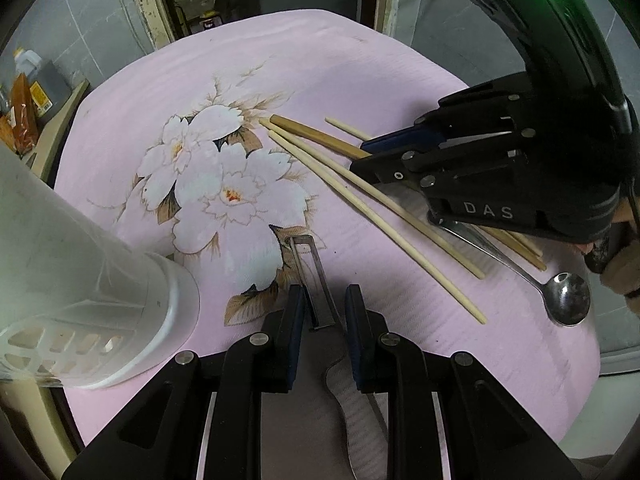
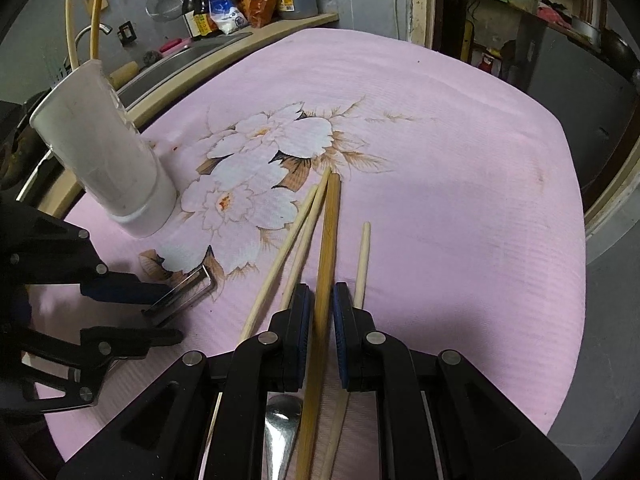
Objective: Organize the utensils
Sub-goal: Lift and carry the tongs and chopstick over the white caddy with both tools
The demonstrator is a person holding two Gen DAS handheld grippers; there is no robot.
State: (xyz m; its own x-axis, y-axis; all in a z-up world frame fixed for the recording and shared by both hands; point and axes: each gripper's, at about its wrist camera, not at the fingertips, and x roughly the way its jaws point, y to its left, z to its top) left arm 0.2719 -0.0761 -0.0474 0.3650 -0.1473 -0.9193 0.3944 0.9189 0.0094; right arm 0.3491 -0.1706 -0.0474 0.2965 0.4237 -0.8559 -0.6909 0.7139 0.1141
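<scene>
The dark brown chopstick (image 2: 326, 276) lies on the pink flowered cloth (image 2: 460, 184) of the bench, and the right tongs (image 2: 321, 312) are clenched on it: the blue pads (image 2: 340, 332) press its two sides partway along its length, with its squared far end reaching out ahead toward the printed white flowers (image 2: 260, 168). It is darker and thicker than the pale chopsticks (image 2: 292, 240) that lie just beside it on the flower side, two of them close together and running nearly along it; one more pale stick (image 2: 362, 264) lies just beside it on the side away from the flowers. Under the right tongs, nearer the person than the brown chopstick, the bowl of a steel spoon (image 1: 568, 298) rests on the cloth. Across the flowers from the chopstick, the left tongs (image 1: 325, 304) stand over a flat steel peeler (image 1: 310, 276); its slotted blade lies between the pads and its grey handle runs back under the tongs, with a visible gap on one side, so I cannot tell whether they grip it. Beyond the peeler, further from the chopstick, a white plastic utensil holder (image 2: 104, 152) stands on the cloth at the bench edge with two pale chopsticks sticking up out of it
</scene>
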